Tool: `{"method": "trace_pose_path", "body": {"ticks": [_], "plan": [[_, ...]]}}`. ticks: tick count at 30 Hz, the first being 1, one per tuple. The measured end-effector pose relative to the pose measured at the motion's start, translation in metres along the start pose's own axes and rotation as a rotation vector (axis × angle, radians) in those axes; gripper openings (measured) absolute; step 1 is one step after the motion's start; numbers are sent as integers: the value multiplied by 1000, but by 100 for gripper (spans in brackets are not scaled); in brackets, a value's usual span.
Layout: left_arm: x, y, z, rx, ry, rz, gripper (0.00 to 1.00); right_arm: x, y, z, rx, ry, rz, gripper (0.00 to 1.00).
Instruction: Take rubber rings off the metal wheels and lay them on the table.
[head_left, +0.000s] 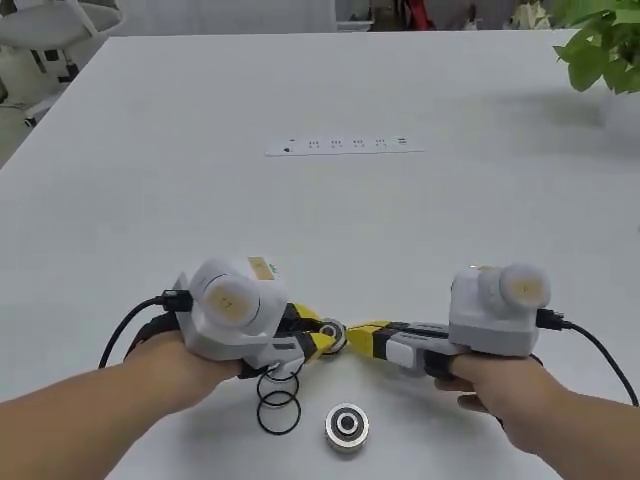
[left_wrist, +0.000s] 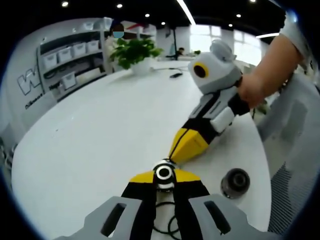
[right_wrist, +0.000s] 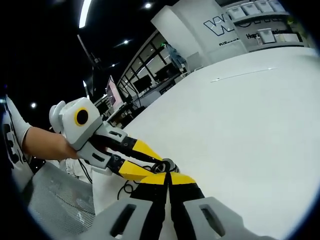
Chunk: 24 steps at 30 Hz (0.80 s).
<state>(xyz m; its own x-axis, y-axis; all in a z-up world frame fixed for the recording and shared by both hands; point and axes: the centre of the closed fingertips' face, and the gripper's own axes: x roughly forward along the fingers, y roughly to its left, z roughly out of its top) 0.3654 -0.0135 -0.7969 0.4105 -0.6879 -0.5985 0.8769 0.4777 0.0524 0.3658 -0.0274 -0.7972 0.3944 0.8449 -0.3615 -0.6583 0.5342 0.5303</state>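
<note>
Left gripper (head_left: 322, 341), right gripper (head_left: 352, 334): seemingly tip-to-tip

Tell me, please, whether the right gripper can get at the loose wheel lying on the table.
Probably yes: the loose wheel lies uncovered on the table near the right gripper, nothing between them.

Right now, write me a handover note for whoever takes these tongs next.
The left tongs are shut on a metal wheel. The right tongs are shut, tips at that wheel's rim; whether they pinch its ring, I cannot tell.
Done: two rubber rings lie on the table under the left tongs.
A second wheel lies flat beside them, ring status unclear.
Left: strip the held wheel, lay its ring down, then check the second wheel.
</note>
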Motion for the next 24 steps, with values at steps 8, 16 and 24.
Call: {"method": "trace_pose_path", "body": {"ticks": [8,16,24], "plan": [[0,0,0,1,3,3,11,0,1,1,-7,-3,8,0],[0,0,0,2,8,9,11,1,5,1,-11,3,17,0],[1,-1,0,8,10,8,11,0,7,1,-10,3,26,0]]}}
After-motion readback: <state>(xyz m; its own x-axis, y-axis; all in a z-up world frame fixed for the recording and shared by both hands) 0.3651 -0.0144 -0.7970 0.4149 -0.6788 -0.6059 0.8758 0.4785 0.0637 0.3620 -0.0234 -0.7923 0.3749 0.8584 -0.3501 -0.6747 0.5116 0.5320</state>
